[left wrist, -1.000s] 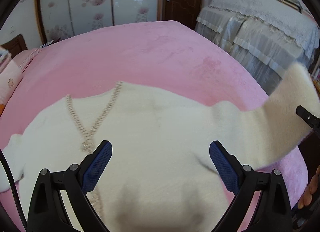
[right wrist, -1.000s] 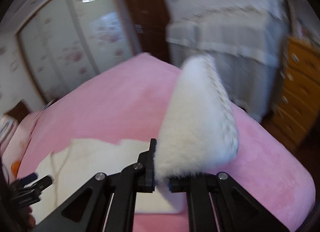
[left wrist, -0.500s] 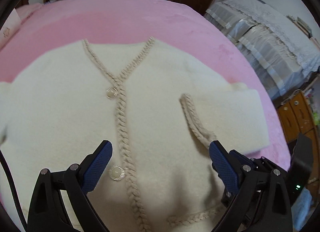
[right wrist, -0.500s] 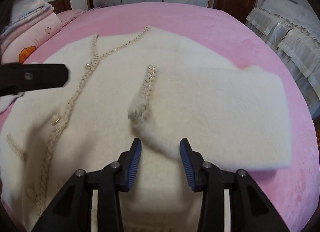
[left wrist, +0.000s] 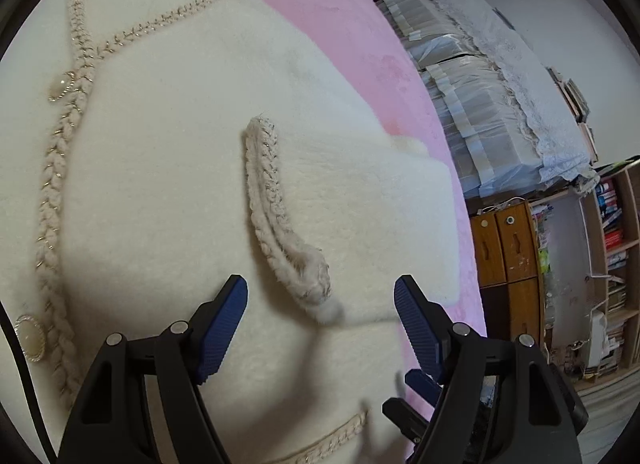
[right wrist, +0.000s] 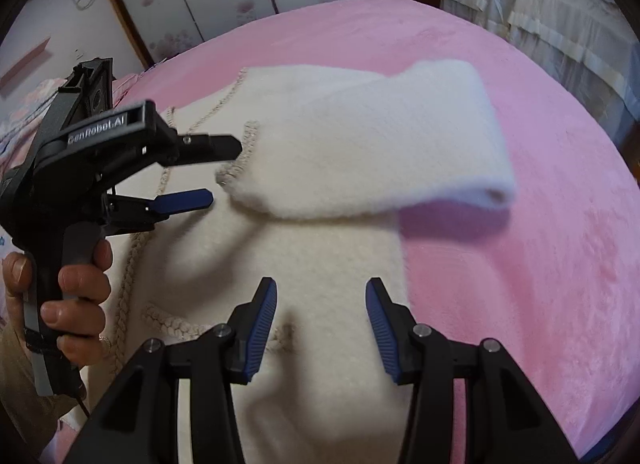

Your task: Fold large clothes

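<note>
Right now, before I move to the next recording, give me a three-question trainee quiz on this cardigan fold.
1. True or false: the folded sleeve lies across the front of the cream cardigan.
2. What lies under the cardigan? A) pink blanket B) wooden floor C) grey sofa
3. Is either the left gripper or the right gripper clamped on fabric?

Key:
1. True; its braided cuff rests on the chest.
2. A, the pink blanket.
3. No; both are open with nothing pinched.
</note>
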`<action>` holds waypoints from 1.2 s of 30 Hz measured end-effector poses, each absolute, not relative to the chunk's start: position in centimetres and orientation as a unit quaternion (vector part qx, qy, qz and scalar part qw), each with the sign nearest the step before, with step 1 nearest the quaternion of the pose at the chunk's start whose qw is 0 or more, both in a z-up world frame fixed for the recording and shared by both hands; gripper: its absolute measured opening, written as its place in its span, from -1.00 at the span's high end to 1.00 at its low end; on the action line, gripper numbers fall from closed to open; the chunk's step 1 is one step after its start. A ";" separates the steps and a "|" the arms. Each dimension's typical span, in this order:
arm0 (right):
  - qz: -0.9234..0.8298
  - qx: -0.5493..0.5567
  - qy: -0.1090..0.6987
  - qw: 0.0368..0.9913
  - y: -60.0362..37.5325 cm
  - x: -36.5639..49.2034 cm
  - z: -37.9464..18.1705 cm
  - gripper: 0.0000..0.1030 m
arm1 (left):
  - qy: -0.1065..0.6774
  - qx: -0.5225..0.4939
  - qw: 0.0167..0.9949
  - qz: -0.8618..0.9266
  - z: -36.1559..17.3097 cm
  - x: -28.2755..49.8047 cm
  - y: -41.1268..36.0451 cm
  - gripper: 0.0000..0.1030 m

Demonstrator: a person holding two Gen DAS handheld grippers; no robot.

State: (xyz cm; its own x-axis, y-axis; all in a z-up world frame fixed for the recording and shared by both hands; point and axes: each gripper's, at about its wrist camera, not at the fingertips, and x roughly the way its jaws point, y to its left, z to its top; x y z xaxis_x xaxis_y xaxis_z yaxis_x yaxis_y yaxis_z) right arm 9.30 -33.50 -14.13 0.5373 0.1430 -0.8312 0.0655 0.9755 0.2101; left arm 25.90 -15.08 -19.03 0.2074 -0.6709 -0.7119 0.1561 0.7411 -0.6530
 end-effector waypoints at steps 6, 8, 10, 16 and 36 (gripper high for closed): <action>0.013 0.093 0.514 0.852 -33.8 9.9 -14.9 0.09 | 0.608 -0.186 0.732 -0.244 -21.0 27.3 -18.0 0.69; 0.008 0.080 0.528 0.846 -33.3 10.3 -15.2 0.09 | 0.604 -0.181 0.738 -0.242 -21.0 27.1 -18.1 0.72; -0.001 0.065 0.534 0.843 -32.9 10.5 -15.1 0.09 | 0.596 -0.160 0.748 -0.244 -20.7 26.7 -18.6 0.75; -0.019 0.084 0.551 0.830 -31.6 10.5 -15.0 0.09 | 0.564 -0.083 0.782 -0.254 -17.1 25.7 -20.2 0.77; -0.082 0.047 0.545 0.833 -26.4 11.9 -11.0 0.09 | 0.415 0.010 0.859 -0.299 -3.2 24.1 -16.3 0.77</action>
